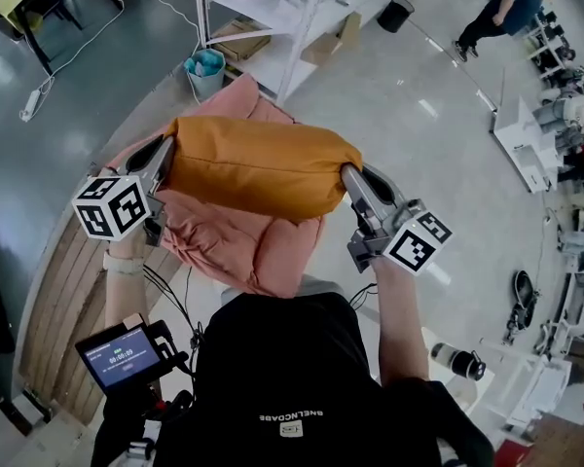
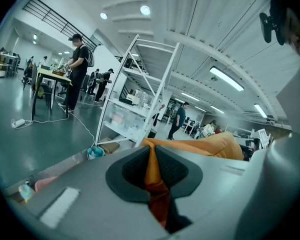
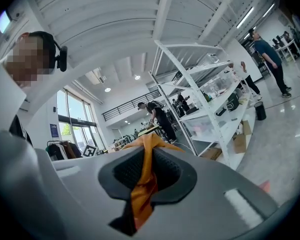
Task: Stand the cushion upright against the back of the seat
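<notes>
Nearest, a small screen [image 1: 125,355] glows blue at the near left, beside the person's black shirt [image 1: 273,368]. Just beyond it, each forearm reaches forward with a tool.

The left tool [image 1: 162,161] has its jaws pinched together on the left end of the orange cushion [image 1: 258,168]. In the left gripper view, a thin fold of the orange cover is squeezed between the two dark pads [image 2: 135,166]. The right tool [image 1: 354,179] is clamped the same way on the cushion's right end, and the right gripper view shows a strip of orange fabric caught tight between its pads [image 3: 165,171].

The cushion hangs lengthwise between the two tools, left to right, plump and slightly sagging in the middle. It sits over the pink seat [image 1: 243,246], which spreads out below and beyond it. Whether the cushion touches the seat cannot be told.

Farther off, on the grey floor [image 1: 78,134], stand a teal bin [image 1: 205,69] and a white shelf rack [image 1: 273,8] with cardboard boxes [image 1: 241,42] at its foot. A person [image 1: 506,8] walks at the far right.
</notes>
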